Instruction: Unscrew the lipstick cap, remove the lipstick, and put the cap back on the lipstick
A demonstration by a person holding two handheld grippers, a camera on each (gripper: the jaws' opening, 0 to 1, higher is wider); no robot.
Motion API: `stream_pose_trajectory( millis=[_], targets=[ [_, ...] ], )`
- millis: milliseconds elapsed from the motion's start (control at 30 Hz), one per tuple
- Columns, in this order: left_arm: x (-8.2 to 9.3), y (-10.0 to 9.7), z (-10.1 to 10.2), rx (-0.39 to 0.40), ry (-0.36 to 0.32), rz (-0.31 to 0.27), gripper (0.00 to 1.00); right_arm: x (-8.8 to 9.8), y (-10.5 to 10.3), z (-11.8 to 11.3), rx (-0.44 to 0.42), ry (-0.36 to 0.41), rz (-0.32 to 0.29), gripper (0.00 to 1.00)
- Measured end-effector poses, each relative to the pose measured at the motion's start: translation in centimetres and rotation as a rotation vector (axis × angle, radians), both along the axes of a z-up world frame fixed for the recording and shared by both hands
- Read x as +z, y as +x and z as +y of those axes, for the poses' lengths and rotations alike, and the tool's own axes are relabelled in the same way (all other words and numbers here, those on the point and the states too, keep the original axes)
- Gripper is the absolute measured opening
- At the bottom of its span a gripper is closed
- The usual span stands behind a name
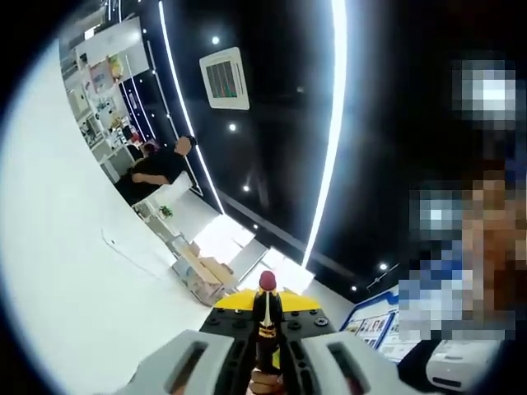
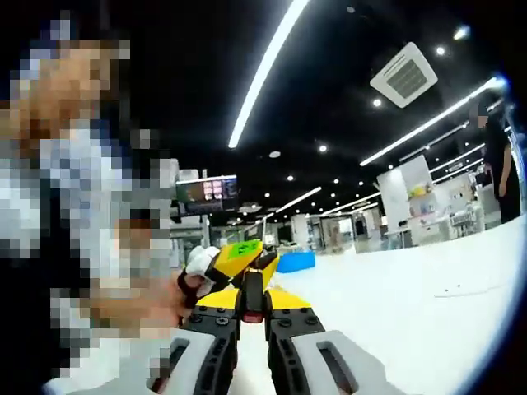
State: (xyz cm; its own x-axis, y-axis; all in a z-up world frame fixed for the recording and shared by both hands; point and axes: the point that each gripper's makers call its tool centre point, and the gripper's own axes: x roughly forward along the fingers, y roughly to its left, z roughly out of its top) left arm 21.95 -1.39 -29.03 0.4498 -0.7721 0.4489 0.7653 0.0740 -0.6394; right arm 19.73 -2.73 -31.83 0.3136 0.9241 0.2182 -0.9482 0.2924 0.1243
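In the left gripper view, my left gripper point(image 1: 265, 319) is shut on the black lipstick tube point(image 1: 266, 325), which stands upright between the jaws with its red bullet point(image 1: 268, 281) exposed at the top. In the right gripper view, my right gripper point(image 2: 253, 311) is shut on the black lipstick cap point(image 2: 253, 296), whose end shows a reddish rim. Beyond the cap, the yellow left gripper point(image 2: 239, 257) with a green sticker comes in from the left, held by a white-gloved hand point(image 2: 196, 263). Cap and lipstick are apart.
Both views tilt up toward a dark ceiling with light strips and an air vent point(image 1: 224, 78). A person in black point(image 1: 160, 167) stands by far shelves. A white surface point(image 2: 412, 296) spreads to the right, with a blue bin point(image 2: 295, 262) far off.
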Motion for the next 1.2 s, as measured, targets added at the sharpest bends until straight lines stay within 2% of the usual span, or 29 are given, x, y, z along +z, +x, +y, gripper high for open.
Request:
stream_pose_trajectory(
  millis=[133, 267, 300, 367, 433, 467, 533, 600, 733, 867, 1133, 1200],
  targets=[
    [0.0, 0.1, 0.1, 0.002, 0.003, 0.002, 0.09, -0.1, 0.1, 0.0, 0.003, 0.006, 0.019, 0.1],
    [-0.1, 0.1, 0.1, 0.006, 0.01, -0.005, 0.09, -0.6, 0.4, 0.1, 0.059, 0.081, 0.262, 0.11],
    [-0.1, 0.2, 0.1, 0.004, 0.007, -0.003, 0.09, -0.8, 0.4, 0.1, 0.077, 0.097, 0.305, 0.12],
    [0.0, 0.2, 0.2, 0.004, 0.002, -0.002, 0.09, -0.9, 0.5, 0.0, 0.121, 0.157, 0.422, 0.14],
    [0.1, 0.2, 0.3, 0.005, 0.002, -0.008, 0.09, -0.7, 0.5, 0.0, 0.189, 0.248, 0.567, 0.16],
    [0.1, 0.2, 0.3, 0.004, 0.001, -0.008, 0.09, -0.7, 0.5, -0.1, 0.204, 0.272, 0.601, 0.17],
    [0.0, 0.2, 0.2, 0.002, 0.001, -0.009, 0.09, -0.8, 0.6, -0.2, 0.259, 0.324, 0.708, 0.17],
    [0.1, 0.1, 0.1, -0.002, 0.001, -0.012, 0.09, -0.2, 0.8, -0.6, 0.313, 0.425, 0.805, 0.17],
    [0.6, -0.3, 0.1, -0.002, -0.002, -0.039, 0.09, 0.1, 0.8, -0.8, 0.39, 0.54, 0.952, 0.17],
    [1.0, -0.4, 0.3, -0.002, -0.017, -0.056, 0.09, -0.2, 0.3, -0.3, 0.398, 0.536, 0.983, 0.16],
    [1.0, -0.6, 0.1, -0.014, -0.023, -0.058, 0.09, 0.5, -0.4, -0.2, 0.462, 0.561, 1.019, 0.16],
    [1.0, -0.5, 0.1, -0.015, -0.023, -0.057, 0.09, 0.6, -0.4, -0.3, 0.477, 0.583, 1.044, 0.16]
  ],
)
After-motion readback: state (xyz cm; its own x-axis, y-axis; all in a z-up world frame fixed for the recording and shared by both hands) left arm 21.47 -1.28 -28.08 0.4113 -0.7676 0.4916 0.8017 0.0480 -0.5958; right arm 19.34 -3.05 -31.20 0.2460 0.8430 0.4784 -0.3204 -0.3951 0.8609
